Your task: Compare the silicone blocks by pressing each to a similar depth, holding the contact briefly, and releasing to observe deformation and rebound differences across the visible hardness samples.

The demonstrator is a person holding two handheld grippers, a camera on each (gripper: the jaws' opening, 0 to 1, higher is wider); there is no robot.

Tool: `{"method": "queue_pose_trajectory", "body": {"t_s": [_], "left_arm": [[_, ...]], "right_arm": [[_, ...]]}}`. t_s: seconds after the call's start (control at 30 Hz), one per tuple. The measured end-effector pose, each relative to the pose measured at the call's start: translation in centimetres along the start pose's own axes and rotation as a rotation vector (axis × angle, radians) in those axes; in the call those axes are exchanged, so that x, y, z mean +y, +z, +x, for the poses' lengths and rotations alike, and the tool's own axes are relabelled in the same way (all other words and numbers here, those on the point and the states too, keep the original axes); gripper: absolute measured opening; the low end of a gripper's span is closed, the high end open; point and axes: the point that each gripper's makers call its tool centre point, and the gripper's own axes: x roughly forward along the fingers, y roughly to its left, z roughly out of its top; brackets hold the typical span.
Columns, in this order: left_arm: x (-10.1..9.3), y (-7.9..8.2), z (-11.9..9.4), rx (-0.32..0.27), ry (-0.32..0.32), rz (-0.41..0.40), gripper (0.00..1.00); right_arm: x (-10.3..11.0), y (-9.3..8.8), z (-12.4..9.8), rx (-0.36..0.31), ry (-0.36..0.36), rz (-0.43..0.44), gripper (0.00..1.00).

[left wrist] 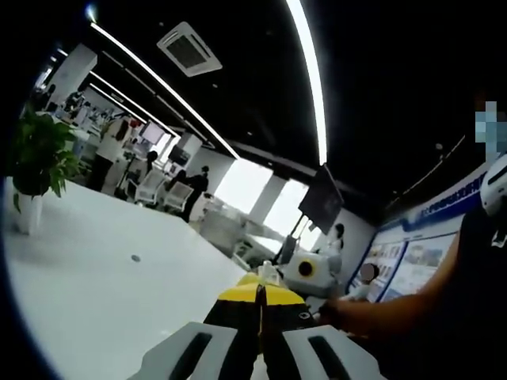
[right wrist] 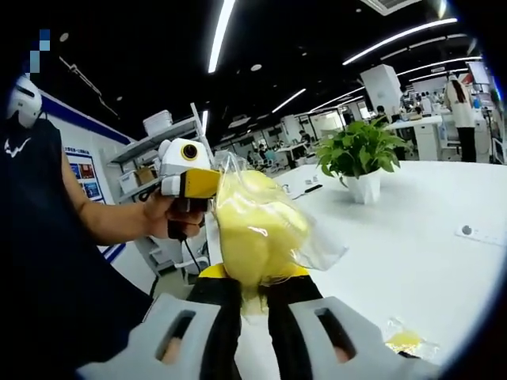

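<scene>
Right claw (right wrist: pixel 253 294) is pinched tight on a clear plastic bag (right wrist: pixel 265 226) holding a yellow silicone block, raised above the white tabletop (right wrist: pixel 412 261). At 9 o'clock of the bag, a hand (right wrist: pixel 170 214) holds the left claw. Potted plant (right wrist: pixel 360 158) stands at 1 o'clock. Left claw (left wrist: pixel 259 305), seen in its own view, has its jaws together on nothing visible.

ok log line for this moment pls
right claw: shut on yellow block in clear bag, lifted | left claw: shut, nothing visible in it | second bagged yellow piece: on white table
</scene>
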Motion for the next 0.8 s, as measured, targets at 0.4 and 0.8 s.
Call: {"method": "queue_pose_trajectory", "body": {"t_s": [0.4,0.8], "left_arm": [[-0.28,-0.24,0.52,0.007,-0.028,0.018,0.0],[-0.69,0.2,-0.24,-0.015,-0.031,-0.042,0.0]], "right_arm": [[0.34,-0.06,-0.62,0.021,0.003,0.006,0.0],[0.72,0.38,-0.12,-0.025,-0.017,0.016,0.07]]}}
